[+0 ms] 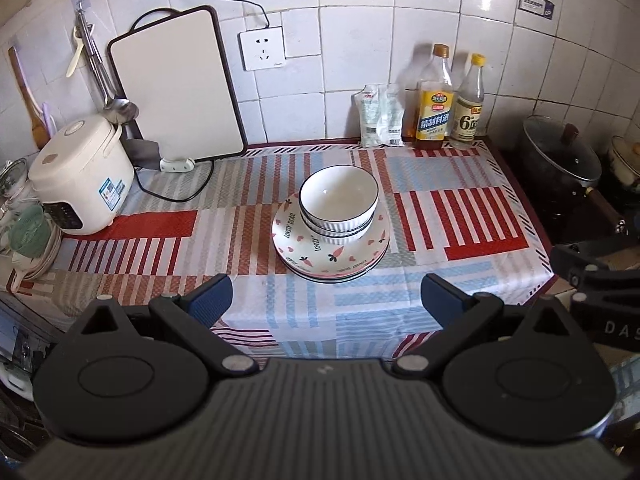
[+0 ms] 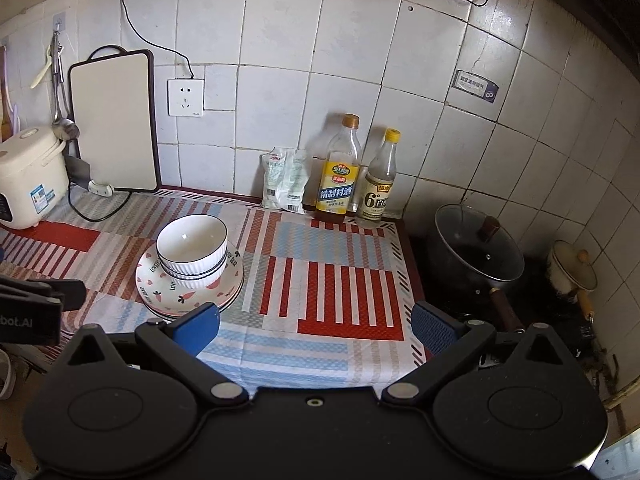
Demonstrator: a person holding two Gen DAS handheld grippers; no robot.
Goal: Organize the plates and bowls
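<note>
White ribbed bowls (image 1: pixel 338 202) with dark rims are nested in a short stack. They rest on a stack of plates (image 1: pixel 296 240) printed with carrots and hearts, in the middle of the checked tablecloth (image 1: pixel 460 216). My left gripper (image 1: pixel 326 300) hovers open just in front of the plates, nothing between its blue pads. In the right wrist view the bowls (image 2: pixel 192 246) and plates (image 2: pixel 152 284) lie left of centre. My right gripper (image 2: pixel 316 330) is open and empty, to the right of the stack.
A rice cooker (image 1: pixel 80 176) and a cutting board (image 1: pixel 176 84) stand at the back left, with a cable across the cloth. Two bottles (image 1: pixel 434 100) and a packet (image 1: pixel 380 114) line the back wall. A lidded pot (image 2: pixel 476 248) sits on the stove at right.
</note>
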